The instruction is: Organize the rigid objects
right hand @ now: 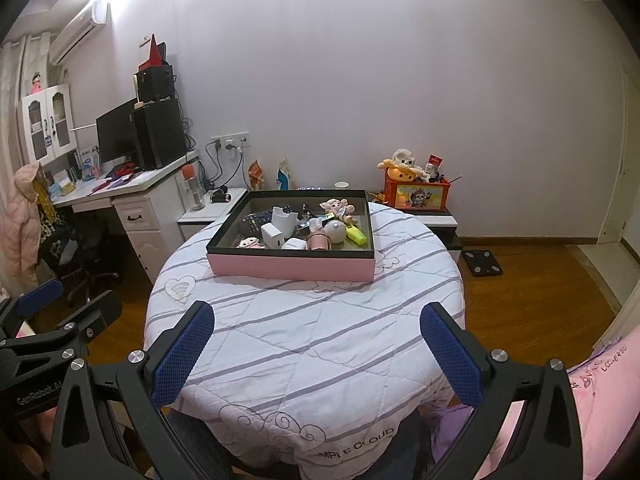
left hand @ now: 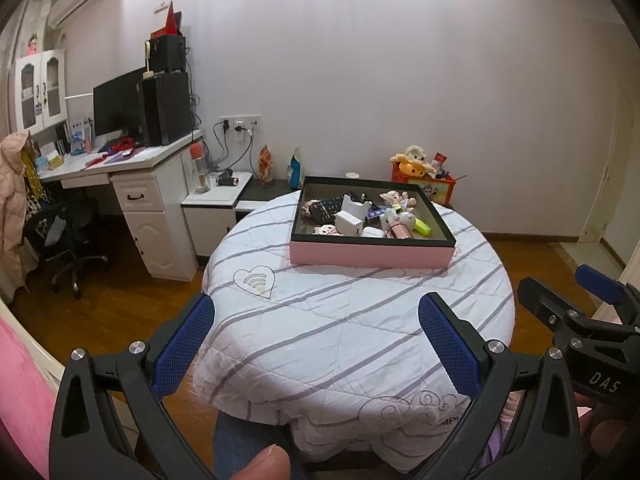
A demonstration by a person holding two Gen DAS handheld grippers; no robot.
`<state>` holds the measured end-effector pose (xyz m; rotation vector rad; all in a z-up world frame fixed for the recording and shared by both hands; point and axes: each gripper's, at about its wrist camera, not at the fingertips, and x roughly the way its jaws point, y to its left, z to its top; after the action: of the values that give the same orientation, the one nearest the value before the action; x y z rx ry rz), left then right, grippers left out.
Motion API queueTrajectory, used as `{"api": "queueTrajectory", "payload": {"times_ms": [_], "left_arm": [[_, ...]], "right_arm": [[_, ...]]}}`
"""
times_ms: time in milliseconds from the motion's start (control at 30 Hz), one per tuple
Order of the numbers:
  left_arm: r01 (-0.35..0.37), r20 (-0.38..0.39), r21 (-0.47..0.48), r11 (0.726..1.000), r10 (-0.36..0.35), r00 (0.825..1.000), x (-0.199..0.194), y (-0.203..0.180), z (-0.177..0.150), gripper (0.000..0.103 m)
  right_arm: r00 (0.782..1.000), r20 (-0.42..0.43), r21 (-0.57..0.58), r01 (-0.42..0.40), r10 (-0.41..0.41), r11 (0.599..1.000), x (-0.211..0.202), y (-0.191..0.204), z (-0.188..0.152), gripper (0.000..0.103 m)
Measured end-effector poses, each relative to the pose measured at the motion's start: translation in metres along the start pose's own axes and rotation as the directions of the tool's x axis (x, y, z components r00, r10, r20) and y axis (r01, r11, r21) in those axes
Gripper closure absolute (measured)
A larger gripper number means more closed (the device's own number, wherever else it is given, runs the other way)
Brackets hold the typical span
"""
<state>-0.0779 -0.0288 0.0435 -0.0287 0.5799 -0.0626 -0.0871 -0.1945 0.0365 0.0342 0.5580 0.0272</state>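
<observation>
A pink tray with a black rim sits at the far side of a round table covered by a striped white quilt. It holds several small objects: a black remote, a white box, a yellow item, small dolls. My left gripper is open and empty over the near table edge. My right gripper is open and empty too, beside the left one.
A white desk with monitor and speakers stands at the left, a chair below it. A low cabinet is behind the table. An orange toy box sits at the back right. Wooden floor surrounds the table.
</observation>
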Motion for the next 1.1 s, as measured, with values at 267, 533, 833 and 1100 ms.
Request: {"api": "queueTrajectory", "payload": {"times_ms": [267, 533, 833, 1100], "left_arm": [[0.004, -0.019, 0.001, 1.000, -0.004, 1.000, 0.0015, 0.0008, 0.0006, 0.000], [0.003, -0.016, 0.009, 1.000, -0.003, 1.000, 0.0011, -0.0011, 0.0008, 0.000], [0.006, -0.022, 0.011, 1.000, -0.006, 1.000, 0.0026, -0.0016, 0.0013, 0.000], [0.000, -0.022, 0.019, 1.000, 0.000, 1.000, 0.0025, -0.0013, 0.0012, 0.000]], "right_arm": [[1.000, -0.002, -0.002, 0.000, 0.000, 1.000, 0.0000, 0.0012, 0.0001, 0.000], [1.000, -0.004, -0.003, -0.002, 0.002, 1.000, 0.0000, 0.0019, -0.0003, 0.000], [1.000, -0.007, 0.000, 0.000, 0.000, 1.000, 0.0018, 0.0019, -0.0012, 0.000], [1.000, -0.009, 0.001, -0.001, 0.001, 1.000, 0.0027, 0.0020, -0.0025, 0.000]]}}
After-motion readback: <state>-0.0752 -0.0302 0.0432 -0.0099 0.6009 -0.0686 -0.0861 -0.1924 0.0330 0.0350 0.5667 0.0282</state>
